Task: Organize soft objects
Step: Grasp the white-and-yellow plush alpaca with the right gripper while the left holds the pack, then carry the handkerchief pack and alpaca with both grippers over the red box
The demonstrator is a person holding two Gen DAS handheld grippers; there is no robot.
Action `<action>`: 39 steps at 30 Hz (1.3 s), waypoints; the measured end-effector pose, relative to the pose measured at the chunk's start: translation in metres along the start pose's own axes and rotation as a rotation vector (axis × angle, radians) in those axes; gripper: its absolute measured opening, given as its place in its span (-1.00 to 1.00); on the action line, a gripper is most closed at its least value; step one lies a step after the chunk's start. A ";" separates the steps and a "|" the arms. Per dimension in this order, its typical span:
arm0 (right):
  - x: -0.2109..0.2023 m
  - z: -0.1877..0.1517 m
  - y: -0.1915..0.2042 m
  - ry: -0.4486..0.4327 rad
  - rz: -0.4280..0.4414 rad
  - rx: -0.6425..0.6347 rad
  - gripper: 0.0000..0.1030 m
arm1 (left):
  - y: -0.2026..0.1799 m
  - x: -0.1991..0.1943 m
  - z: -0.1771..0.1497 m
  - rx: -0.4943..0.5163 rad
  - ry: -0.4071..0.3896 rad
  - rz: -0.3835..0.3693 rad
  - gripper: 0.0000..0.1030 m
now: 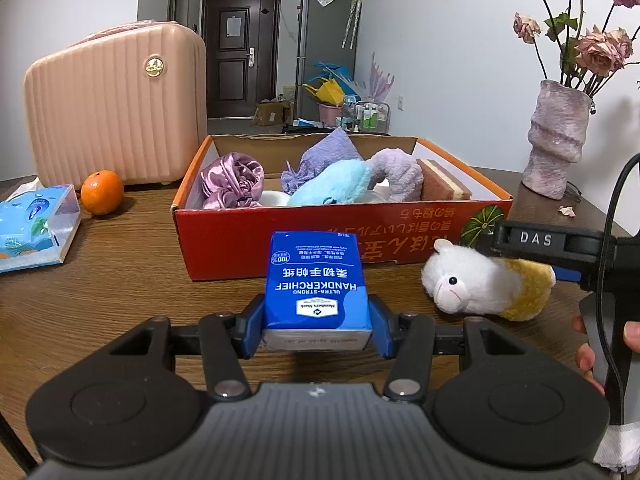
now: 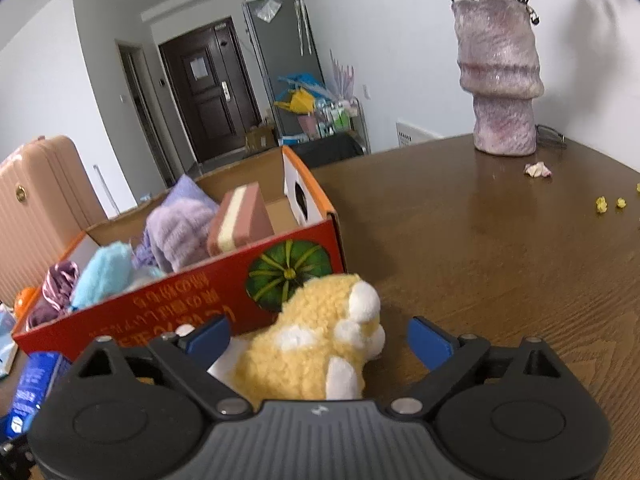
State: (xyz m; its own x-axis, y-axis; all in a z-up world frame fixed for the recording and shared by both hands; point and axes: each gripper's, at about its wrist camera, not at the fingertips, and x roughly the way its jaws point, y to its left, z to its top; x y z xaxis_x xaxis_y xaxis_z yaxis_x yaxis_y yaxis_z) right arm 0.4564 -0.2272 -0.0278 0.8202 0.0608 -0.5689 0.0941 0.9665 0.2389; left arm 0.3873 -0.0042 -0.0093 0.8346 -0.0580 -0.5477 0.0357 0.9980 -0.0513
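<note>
We hold the tissue pack (image 1: 316,284) clamped in our left gripper (image 1: 316,330), just before the box (image 1: 280,236). Our right gripper (image 2: 318,336) straddles the plush sheep (image 2: 316,348) unclenched, seemingly untouched; next, squeeze.
</note>
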 end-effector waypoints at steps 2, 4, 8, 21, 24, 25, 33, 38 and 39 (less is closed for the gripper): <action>0.000 -0.001 -0.002 0.011 0.017 0.012 0.80 | 0.001 0.000 0.000 -0.002 0.001 0.001 0.04; -0.001 -0.003 -0.003 0.019 0.036 0.014 0.74 | 0.001 0.000 0.000 -0.002 0.001 0.002 0.04; -0.004 -0.005 -0.003 0.027 0.072 0.010 0.58 | 0.001 -0.001 0.001 0.001 -0.003 -0.001 0.04; -0.007 -0.007 -0.016 0.055 0.192 0.102 -0.07 | 0.000 -0.004 0.000 0.008 -0.011 -0.004 0.04; -0.011 -0.009 -0.015 0.050 0.204 0.099 -0.10 | 0.000 -0.005 0.000 0.010 -0.014 -0.005 0.04; -0.012 -0.009 -0.015 0.049 0.211 0.099 -0.11 | 0.000 -0.005 0.000 0.011 -0.015 -0.005 0.04; -0.030 -0.010 -0.015 0.008 0.259 0.107 -0.12 | 0.000 -0.009 0.002 0.011 -0.028 -0.010 0.04; -0.036 -0.008 -0.016 -0.013 0.277 0.107 -0.12 | -0.001 -0.016 0.003 0.007 -0.061 -0.016 0.04; -0.037 -0.008 -0.016 -0.020 0.280 0.107 -0.12 | -0.001 -0.017 0.003 0.007 -0.066 -0.015 0.04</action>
State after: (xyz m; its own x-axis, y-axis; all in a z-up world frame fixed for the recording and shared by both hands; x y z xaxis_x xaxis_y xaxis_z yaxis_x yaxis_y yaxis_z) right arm 0.4200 -0.2427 -0.0163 0.8335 0.3153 -0.4536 -0.0795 0.8810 0.4664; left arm 0.3746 -0.0038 0.0029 0.8683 -0.0719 -0.4908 0.0522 0.9972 -0.0536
